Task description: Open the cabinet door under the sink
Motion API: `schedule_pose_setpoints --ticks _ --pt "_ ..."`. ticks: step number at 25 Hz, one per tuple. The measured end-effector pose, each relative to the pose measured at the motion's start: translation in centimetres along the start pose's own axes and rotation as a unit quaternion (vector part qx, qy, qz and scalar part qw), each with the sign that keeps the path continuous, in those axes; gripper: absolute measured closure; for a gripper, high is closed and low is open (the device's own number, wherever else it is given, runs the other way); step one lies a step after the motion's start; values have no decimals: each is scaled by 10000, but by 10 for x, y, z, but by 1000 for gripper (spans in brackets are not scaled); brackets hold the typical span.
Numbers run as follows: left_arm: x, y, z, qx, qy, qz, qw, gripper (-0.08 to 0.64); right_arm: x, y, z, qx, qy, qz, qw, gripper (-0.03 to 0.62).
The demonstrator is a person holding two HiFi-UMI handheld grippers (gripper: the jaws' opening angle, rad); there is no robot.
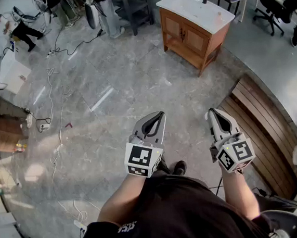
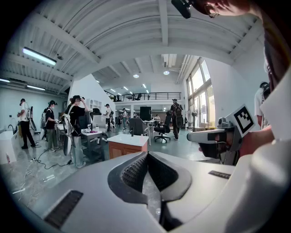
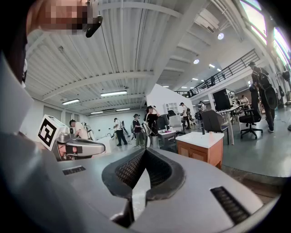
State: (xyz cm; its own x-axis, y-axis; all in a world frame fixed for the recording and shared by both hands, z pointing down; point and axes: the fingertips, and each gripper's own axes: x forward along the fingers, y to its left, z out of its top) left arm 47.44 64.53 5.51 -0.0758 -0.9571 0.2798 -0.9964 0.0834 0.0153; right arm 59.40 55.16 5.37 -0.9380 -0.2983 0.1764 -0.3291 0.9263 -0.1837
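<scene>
Wooden cabinet (image 1: 211, 49), white sink top (image 1: 195, 9), doors (image 1: 195, 39) shut.

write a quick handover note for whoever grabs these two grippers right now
Left gripper: shut, empty, held out in front of the body.
Right gripper: shut, empty, beside the left one.
Sink cabinet: wooden with a white top, across the open floor ahead, up and to the right in the head view. Its front doors look closed.
Done: nothing yet; neither gripper is near the cabinet.
Left: walk over, open one gripper, take a door handle and pull the door open.
</scene>
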Motion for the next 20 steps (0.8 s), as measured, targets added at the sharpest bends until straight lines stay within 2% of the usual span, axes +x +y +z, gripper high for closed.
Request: schedule_pose_setpoints --ticks 9,13,15,20 --pt "-1 14 14 -96 -191 77 9997 543 2 14 11 -157 -113 112 9998 581" --pt "-3 33 20 -3 -210 464 9987 543 -4 4 23 -257 -255 9 9993 581" --pt "-7 43 28 25 -354 599 9976 543 -7 -2 27 -279 -295 -75 9991 581" --pt "-6 50 42 78 -581 448 9973 545 -4 -7 24 -183 -302 -136 9993 580"
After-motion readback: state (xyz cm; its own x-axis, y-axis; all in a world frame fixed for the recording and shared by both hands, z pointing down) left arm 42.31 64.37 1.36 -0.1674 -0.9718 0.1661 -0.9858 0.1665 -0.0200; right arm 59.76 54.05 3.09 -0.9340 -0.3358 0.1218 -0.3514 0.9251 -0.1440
